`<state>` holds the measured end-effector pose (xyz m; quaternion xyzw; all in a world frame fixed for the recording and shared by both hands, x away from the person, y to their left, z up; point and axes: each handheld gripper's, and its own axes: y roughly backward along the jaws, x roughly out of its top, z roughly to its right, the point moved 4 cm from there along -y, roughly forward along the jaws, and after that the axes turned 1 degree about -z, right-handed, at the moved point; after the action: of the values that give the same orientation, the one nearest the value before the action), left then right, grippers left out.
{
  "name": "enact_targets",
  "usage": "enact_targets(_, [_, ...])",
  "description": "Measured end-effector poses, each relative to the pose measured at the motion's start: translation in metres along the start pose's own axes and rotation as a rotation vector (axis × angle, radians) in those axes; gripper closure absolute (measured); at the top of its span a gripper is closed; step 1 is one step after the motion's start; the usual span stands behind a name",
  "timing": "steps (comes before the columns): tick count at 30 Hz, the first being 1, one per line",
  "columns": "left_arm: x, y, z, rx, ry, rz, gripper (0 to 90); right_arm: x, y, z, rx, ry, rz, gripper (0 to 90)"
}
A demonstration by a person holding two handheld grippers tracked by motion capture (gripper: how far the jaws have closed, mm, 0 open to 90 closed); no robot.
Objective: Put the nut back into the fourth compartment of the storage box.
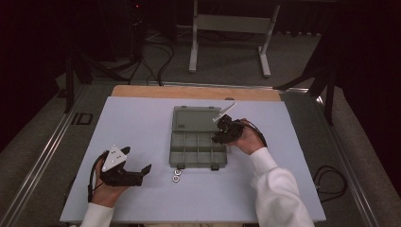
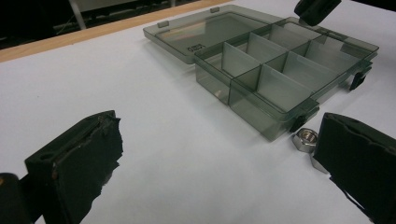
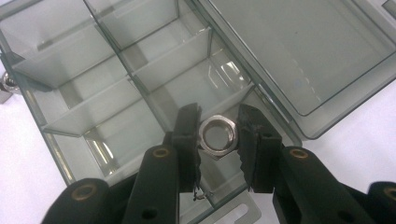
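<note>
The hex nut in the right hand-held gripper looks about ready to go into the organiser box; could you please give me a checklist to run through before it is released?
1. Grip: right hand-held gripper shut on the silver metal hex nut, pads on opposite sides: ok.
2. Lid of the grey translucent plastic organiser box lies open flat: ok.
3. Nut above a compartment, not a divider: cannot tell; a divider runs close under it.
4. Compartment below holds nothing: ok.
5. Left hand-held gripper open, clear of the box: ok.
6. Remaining two nuts lie on the table by the box's front: ok.
</note>
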<state>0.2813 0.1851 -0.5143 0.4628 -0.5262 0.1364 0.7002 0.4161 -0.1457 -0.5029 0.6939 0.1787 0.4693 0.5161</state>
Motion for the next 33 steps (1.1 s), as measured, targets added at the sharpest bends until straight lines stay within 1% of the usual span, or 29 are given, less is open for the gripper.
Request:
enact_targets(1, [0.0, 0.0, 0.0, 0.0, -0.001, 0.001, 1.4, -0.002, -0.002, 0.001, -0.001, -0.011, -0.001, 69.8])
enact_targets(4, [0.0, 0.0, 0.0, 0.0, -0.001, 0.001, 1.4, -0.003, -0.004, 0.001, 0.001, -0.016, -0.004, 69.7])
enact_targets(8, [0.0, 0.0, 0.0, 0.0, 0.0, 0.0, 1.4, -0.003, -0.005, 0.001, 0.004, -0.019, -0.007, 69.6])
enact_targets(14, [0.0, 0.0, 0.0, 0.001, -0.001, 0.0, 1.4, -0.003, -0.005, 0.001, 0.011, -0.024, 0.005, 68.9])
enact_targets(16, [0.0, 0.0, 0.0, 0.001, 0.0, 0.0, 1.4, -0.003, -0.004, 0.001, 0.012, -0.023, 0.006, 67.5])
enact_targets(20, [0.0, 0.0, 0.0, 0.002, 0.0, 0.001, 1.4, -0.004, -0.002, 0.001, 0.01, -0.034, 0.032, 57.8])
enact_targets(22, [0.0, 0.0, 0.0, 0.001, -0.001, 0.0, 1.4, -0.004, 0.0, 0.0, 0.007, -0.041, 0.045, 51.1])
enact_targets(24, [0.0, 0.0, 0.0, 0.002, -0.002, 0.0, 1.4, -0.004, 0.001, 0.0, 0.004, -0.042, 0.049, 49.3])
enact_targets(25, [0.0, 0.0, 0.0, 0.002, -0.002, 0.0, 1.4, -0.005, 0.003, -0.002, 0.01, -0.04, 0.06, 45.0])
enact_targets(28, [0.0, 0.0, 0.0, 0.002, -0.002, 0.0, 1.4, -0.006, 0.007, -0.005, 0.023, -0.045, 0.081, 40.5])
enact_targets(29, [0.0, 0.0, 0.0, 0.002, -0.002, 0.0, 1.4, -0.006, 0.007, -0.005, 0.023, -0.045, 0.081, 40.5])
enact_targets(30, [0.0, 0.0, 0.0, 0.002, -0.002, 0.0, 1.4, -0.006, 0.009, -0.006, 0.025, -0.042, 0.091, 38.5])
enact_targets(31, [0.0, 0.0, 0.0, 0.001, -0.002, 0.001, 1.4, -0.005, 0.012, -0.008, 0.016, -0.04, 0.107, 34.0])
enact_targets(33, [0.0, 0.0, 0.0, 0.001, -0.003, -0.001, 1.4, -0.005, 0.016, -0.011, 0.011, -0.034, 0.132, 32.0])
